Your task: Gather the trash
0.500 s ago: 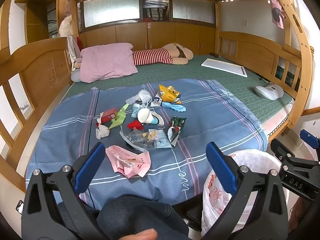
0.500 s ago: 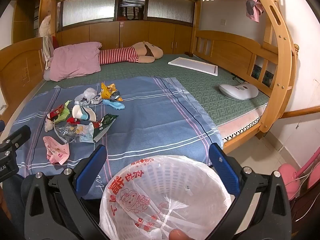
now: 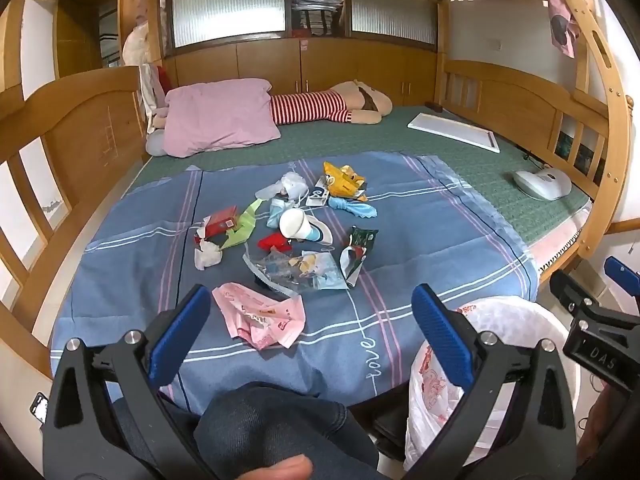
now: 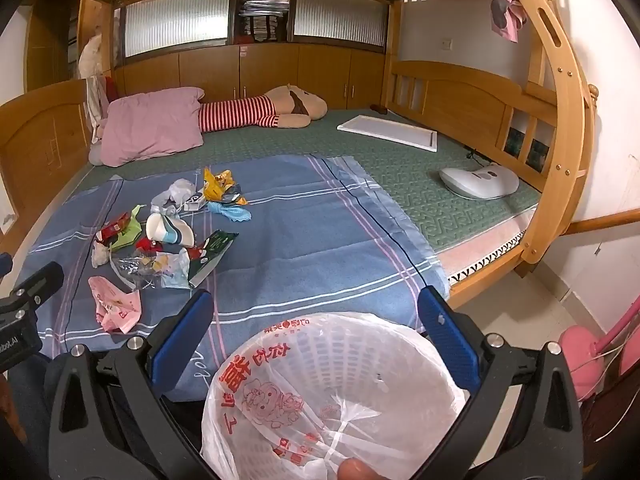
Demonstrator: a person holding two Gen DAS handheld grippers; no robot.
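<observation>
Several pieces of trash lie on a blue checked sheet (image 3: 420, 216): a pink plastic bag (image 3: 260, 318) nearest me, a clear wrapper (image 3: 296, 272), a green packet (image 3: 358, 250), a white paper cup (image 3: 298, 226), a red box (image 3: 220, 222) and a yellow packet (image 3: 342, 182). My left gripper (image 3: 310, 330) is open and empty, just short of the pink bag. A white basket lined with a printed bag (image 4: 332, 392) stands off the bed's front edge. My right gripper (image 4: 316, 336) is open and empty above its rim. The pink bag also shows in the right wrist view (image 4: 114, 308).
A pink pillow (image 3: 220, 118), a striped plush toy (image 3: 332, 106), a white board (image 3: 454, 132) and a white device (image 3: 542, 184) lie on the green mattress. Wooden bed rails run along both sides. My knee in jeans (image 3: 272, 428) is below the left gripper.
</observation>
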